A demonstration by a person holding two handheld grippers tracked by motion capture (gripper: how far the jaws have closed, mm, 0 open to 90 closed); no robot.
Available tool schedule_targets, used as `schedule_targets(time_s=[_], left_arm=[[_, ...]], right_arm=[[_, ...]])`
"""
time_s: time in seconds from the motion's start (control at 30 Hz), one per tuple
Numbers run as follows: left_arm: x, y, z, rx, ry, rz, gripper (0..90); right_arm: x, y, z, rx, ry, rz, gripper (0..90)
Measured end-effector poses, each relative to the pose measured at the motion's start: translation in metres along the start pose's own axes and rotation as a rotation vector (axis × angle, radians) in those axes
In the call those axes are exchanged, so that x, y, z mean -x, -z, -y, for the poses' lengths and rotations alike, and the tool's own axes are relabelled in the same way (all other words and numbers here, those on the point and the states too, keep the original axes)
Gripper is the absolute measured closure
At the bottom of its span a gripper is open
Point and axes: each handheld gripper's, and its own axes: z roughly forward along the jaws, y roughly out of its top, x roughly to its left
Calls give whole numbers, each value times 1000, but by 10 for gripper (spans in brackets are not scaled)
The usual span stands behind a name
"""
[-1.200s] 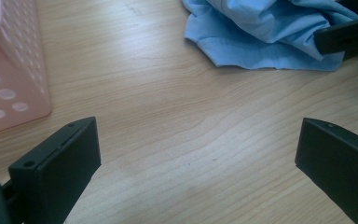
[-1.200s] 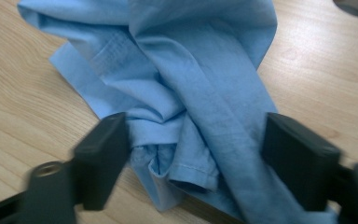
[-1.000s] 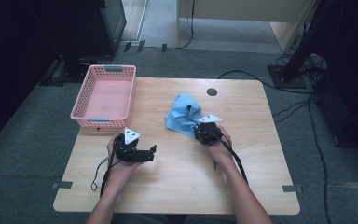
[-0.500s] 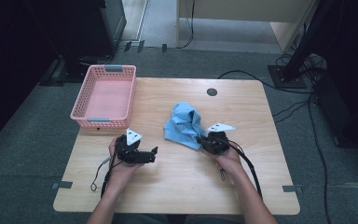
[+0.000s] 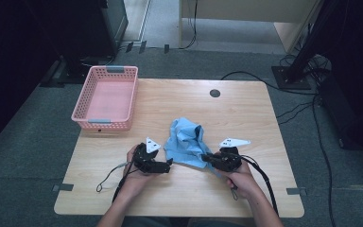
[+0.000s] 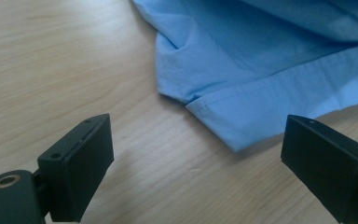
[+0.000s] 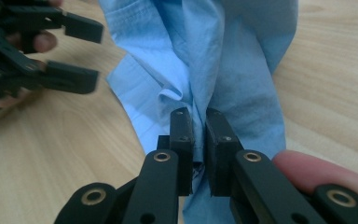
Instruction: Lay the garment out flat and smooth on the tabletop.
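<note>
I'm working a blue cloth [image 5: 185, 144] in the middle of the table [image 5: 246, 113], w/ a pink basket [image 5: 106, 97] well apart at the far left corner.

Step in hand, as I judge it: get a second grip so the cloth can be spread or folded. The right gripper [image 7: 196, 122] has its jaws clamped on a bunched fold of cloth, fabric pinched tight btwn them. To do this well I'd keep that pinch firm and hold the hand low, no tugging, so the fabric doesn't slide out or drag across the wood. Then I'd bring the left gripper [image 6: 196, 154] fwd onto the hemmed corner, one jaw under the edge and one over, and close only once the hem sits well btwn the pads. Grabbing a single layer matters; the corner looks folded over on itself, so I'd aim at the outer hem, not the tuck behind it.

Left jaws stand wide open, nothing in them. In the left gripper view the cloth corner lies just ahead of the jaws, nearer the right-hand one, flat on the table and not yet btwn them. In the high view the left gripper [image 5: 168, 165] is just beside the cloth's near-left edge, w/ the right one [image 5: 207, 159] at the near-right edge.
</note>
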Motion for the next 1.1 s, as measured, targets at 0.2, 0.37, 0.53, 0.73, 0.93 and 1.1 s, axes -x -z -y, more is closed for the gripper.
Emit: schedule_targets(time_s=[0.2,0.37,0.53,0.73,0.93,1.1], left_arm=[[11,-7,3,-14,-31,7,146],[15,-9,5,8,-41,0,245],[20,-9,7,43,-72,25,434],[22,-8,8,65,-81,34,735],[18,-7,8,60,-60,69,857],[10,-3,9,58,-45,76,872]], right_arm=[[1,5,4,-23,3,-48,731],[5,19,-1,4,-7,-43,527],[11,23,4,-26,3,37,518],[14,17,10,-85,43,129,613],[19,18,13,-120,58,221,830],[34,28,14,-134,-7,255,709]])
